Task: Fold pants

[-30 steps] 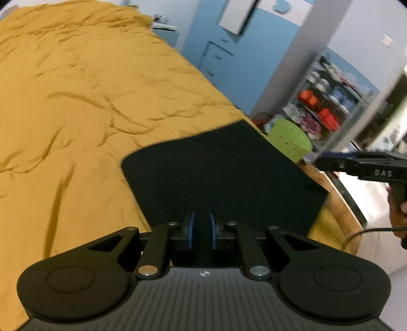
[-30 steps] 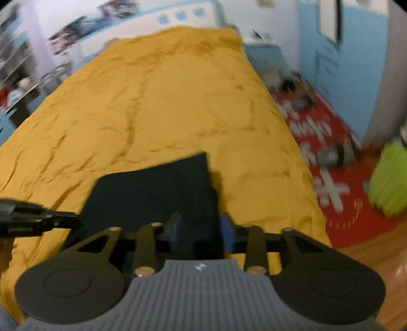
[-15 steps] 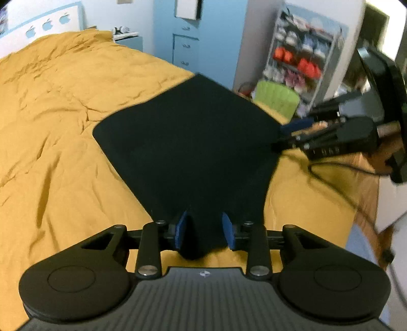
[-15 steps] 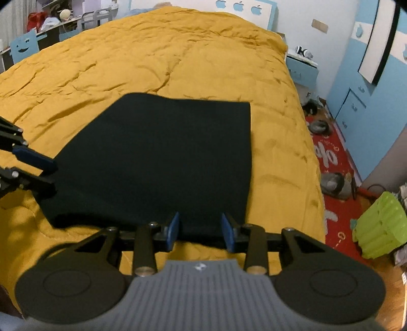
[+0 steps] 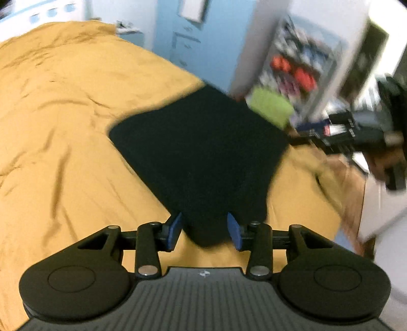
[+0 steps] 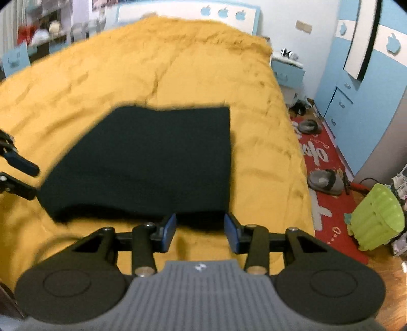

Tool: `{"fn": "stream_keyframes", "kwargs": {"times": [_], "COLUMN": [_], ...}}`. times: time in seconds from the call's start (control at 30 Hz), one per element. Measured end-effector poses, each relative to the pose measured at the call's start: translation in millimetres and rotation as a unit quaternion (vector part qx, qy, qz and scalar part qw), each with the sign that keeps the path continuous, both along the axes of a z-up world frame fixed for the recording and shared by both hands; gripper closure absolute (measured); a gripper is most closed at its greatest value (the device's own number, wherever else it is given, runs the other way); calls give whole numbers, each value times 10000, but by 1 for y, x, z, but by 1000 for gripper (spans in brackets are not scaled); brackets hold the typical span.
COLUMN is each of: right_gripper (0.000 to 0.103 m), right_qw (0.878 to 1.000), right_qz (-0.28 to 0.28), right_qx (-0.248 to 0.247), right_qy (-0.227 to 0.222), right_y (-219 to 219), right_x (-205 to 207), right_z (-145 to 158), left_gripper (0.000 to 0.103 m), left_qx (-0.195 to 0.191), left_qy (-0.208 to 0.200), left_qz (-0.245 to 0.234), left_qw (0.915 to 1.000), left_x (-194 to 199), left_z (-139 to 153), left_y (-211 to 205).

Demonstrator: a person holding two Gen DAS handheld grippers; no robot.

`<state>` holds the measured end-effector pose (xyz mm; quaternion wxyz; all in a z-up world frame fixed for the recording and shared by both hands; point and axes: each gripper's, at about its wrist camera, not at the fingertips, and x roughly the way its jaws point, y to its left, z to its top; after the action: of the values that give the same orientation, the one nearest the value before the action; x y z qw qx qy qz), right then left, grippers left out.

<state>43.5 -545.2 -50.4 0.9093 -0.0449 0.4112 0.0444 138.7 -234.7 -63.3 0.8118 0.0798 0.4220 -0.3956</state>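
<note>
Pants: the black pants [image 6: 150, 160] lie folded into a flat rectangle on the bed, near its foot and toward its wardrobe-side edge.
Bed: the bed [image 6: 157, 76] wears a wrinkled mustard-yellow cover that surrounds the pants on every side.
Left gripper: the left gripper [image 5: 204, 231] has its blue-padded fingers [image 5: 175, 229] spread wide, one on either side of a near corner of the pants; the cloth sits between them, and no pinch can be seen.
Right gripper: the right gripper [image 6: 199, 229] also has its fingers [image 6: 170, 226] spread, just short of the near edge of the pants, with bare bed cover between them.
Left view only: a blurred shelf unit [image 5: 297, 66] with red and blue items stands beyond the bed's far edge, and the other gripper is seen from outside, level with the far corner of the pants.
Right view only: a red rug [image 6: 323, 163] with shoes lies on the floor beside the bed, a blue wardrobe [image 6: 366, 84] stands past the rug, and a headboard with apple shapes [image 6: 221, 12] rises at the bed's far end.
Both views: a lime-green basket [image 6: 376, 216] stands on the floor off the corner of the bed; in the left view it is only a smeared green patch [image 5: 271, 107].
</note>
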Motion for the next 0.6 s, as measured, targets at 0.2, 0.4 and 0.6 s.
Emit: {"fn": "stream_keyframes", "kwargs": {"times": [0.2, 0.4, 0.6], "right_gripper": [72, 89, 99], "right_qw": [9982, 9963, 9949], "right_qz": [-22, -53, -326], "right_qx": [385, 687, 915], "right_qy": [-461, -514, -277], "right_y": [-9, -9, -27], "right_x": [43, 119, 176], "right_z": [26, 11, -27], "left_gripper": [54, 63, 69], "left_qx": [-802, -898, -845], "left_qy": [35, 206, 558], "left_qz": [1079, 1588, 1920], "left_qw": [9909, 9830, 9761], "left_x": [71, 118, 141], "left_z": [8, -19, -55], "left_y": [9, -8, -3]}}
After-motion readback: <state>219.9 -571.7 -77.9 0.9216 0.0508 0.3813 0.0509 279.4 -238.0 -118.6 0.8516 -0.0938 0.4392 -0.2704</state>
